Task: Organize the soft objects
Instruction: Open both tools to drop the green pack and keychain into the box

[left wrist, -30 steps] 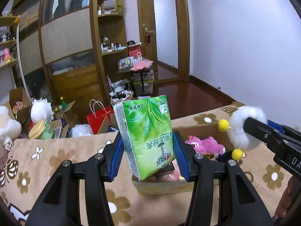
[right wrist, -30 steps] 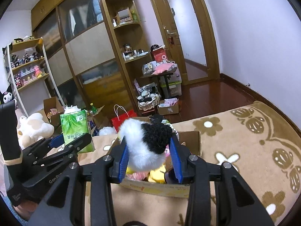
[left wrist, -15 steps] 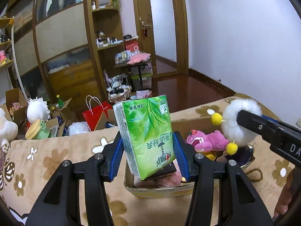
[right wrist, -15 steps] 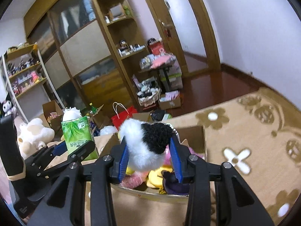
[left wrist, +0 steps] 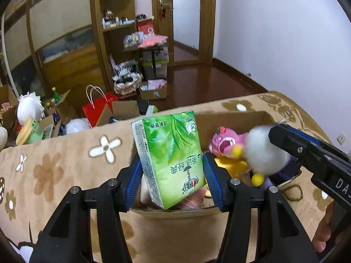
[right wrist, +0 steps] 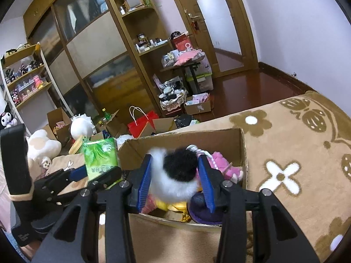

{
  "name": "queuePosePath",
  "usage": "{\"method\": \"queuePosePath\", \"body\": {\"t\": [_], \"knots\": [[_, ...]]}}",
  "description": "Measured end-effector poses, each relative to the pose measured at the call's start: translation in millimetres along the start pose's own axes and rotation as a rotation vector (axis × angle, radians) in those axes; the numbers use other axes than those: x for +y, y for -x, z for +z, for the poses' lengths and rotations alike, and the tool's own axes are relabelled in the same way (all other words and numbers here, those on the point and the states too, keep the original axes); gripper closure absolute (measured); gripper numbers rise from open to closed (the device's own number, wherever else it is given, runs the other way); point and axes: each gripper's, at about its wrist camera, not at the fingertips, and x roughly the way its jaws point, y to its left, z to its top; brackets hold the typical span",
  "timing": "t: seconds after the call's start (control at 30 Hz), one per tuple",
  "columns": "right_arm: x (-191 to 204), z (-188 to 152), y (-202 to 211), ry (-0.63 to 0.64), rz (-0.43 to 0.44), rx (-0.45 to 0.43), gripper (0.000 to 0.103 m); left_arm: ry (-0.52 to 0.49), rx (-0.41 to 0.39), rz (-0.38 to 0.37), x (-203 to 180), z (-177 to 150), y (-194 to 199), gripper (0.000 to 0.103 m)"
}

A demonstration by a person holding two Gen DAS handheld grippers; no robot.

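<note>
My left gripper is shut on a green tissue pack and holds it over the near left part of an open cardboard box. My right gripper is shut on a white and black fluffy plush toy with yellow pom-poms, held over the same box. In the left wrist view the plush toy and the right gripper show on the right. The box holds a pink plush, a yellow toy and a purple item.
The box rests on a beige flower-patterned blanket. Beyond its far edge lie a red paper bag, cardboard boxes, white plush toys and wooden wardrobes. A white wall is on the right.
Both grippers have tilted down and moved closer to the box, still holding their items. The box interior now fills more of both views.
</note>
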Motion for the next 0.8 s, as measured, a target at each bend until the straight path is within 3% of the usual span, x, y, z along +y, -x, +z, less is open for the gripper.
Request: {"method": "queuePosePath", "body": {"t": [0.1,0.17,0.3,0.37,0.47,0.57,0.7,0.8], "knots": [[-2.5,-0.6,0.7,-0.011,-0.001,-0.003,0.058,-0.006,0.022,-0.006,-0.9,-2.7,-5.8,0.044],[-5.2,0.4,1.9,-0.024,0.003,-0.007,0.058,-0.004,0.028,0.008,0.0,-3.5,-6.3,0.033],[-8.6,2.2,6.1,-0.042,0.009,-0.012,0.058,0.012,0.050,0.018,3.7,-2.7,-5.5,0.029],[-8.9,2.8,6.3,-0.042,0.008,-0.012,0.057,0.018,0.058,0.021,5.3,-3.4,-3.9,0.022],[-9.7,3.3,7.4,-0.040,0.004,-0.013,0.043,0.012,0.043,0.040,6.9,-3.8,5.1,0.017],[-10.7,3.4,14.1,-0.042,0.008,-0.018,0.040,-0.006,0.008,0.073,6.4,-4.2,16.6,0.012],[-9.1,1.4,27.1,-0.034,-0.012,-0.028,0.014,-0.041,-0.042,0.107,3.3,-4.1,36.1,0.006],[-7.3,0.5,40.5,-0.029,-0.030,-0.044,0.003,-0.043,-0.072,0.118,2.9,-5.8,51.6,0.004]]}}
